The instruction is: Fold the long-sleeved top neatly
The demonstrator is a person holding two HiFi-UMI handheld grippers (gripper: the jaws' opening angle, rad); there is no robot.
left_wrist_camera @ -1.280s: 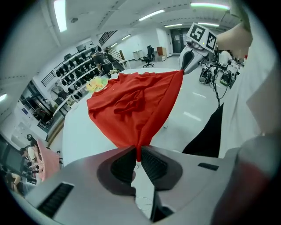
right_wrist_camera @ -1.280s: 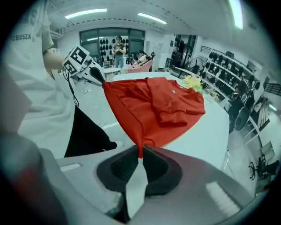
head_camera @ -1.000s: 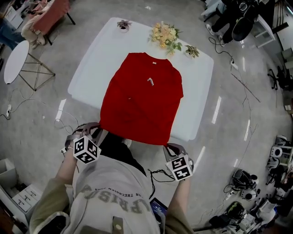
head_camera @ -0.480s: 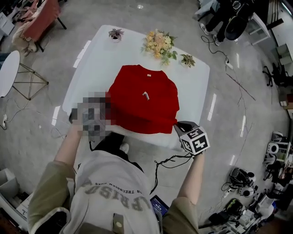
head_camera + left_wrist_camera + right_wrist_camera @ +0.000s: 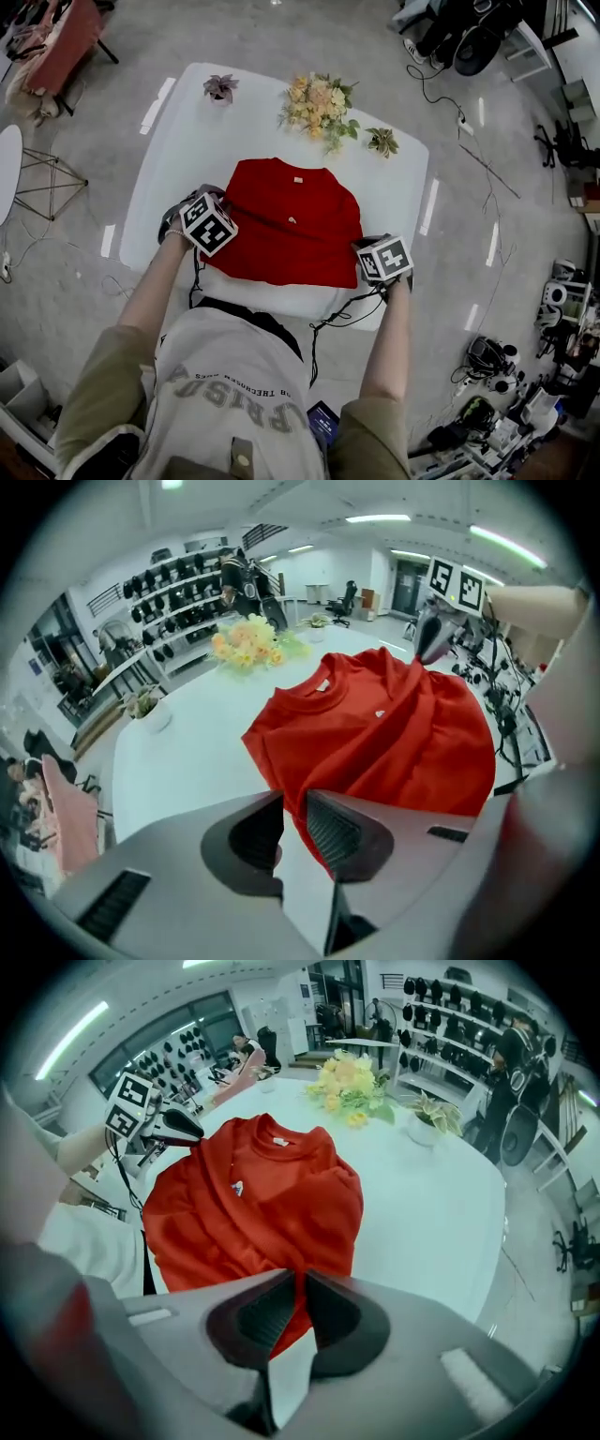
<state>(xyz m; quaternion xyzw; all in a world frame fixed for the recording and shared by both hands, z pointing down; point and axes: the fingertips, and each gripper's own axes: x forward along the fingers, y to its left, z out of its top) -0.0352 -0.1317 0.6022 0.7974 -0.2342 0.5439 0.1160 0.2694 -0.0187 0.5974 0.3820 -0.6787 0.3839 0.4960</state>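
Noting a shift since a second ago: left gripper (image 5: 292,803) and right gripper (image 5: 298,1283) gone from the near edge of the table (image 5: 178,122) to its middle, hauling the hem of the red top (image 5: 286,225) up over its body. Seeing the top now lying doubled and shorter on the white table, collar toward the flowers (image 5: 319,101), one gripper at each side of it. Finding the left jaws just opening, a narrow gap showing between them, red cloth brushing one pad, not pinched. Finding the right jaws nearly closed, nipping a fold of red cloth. Checking for writing: small white label (image 5: 299,179) inside the collar and small white mark (image 5: 292,220) on the chest, both too small to read. Making out grey lettering on the person's sweatshirt (image 5: 234,394), upside down, not reading it with certainty. Spotting black-and-white square markers on both gripper cubes.
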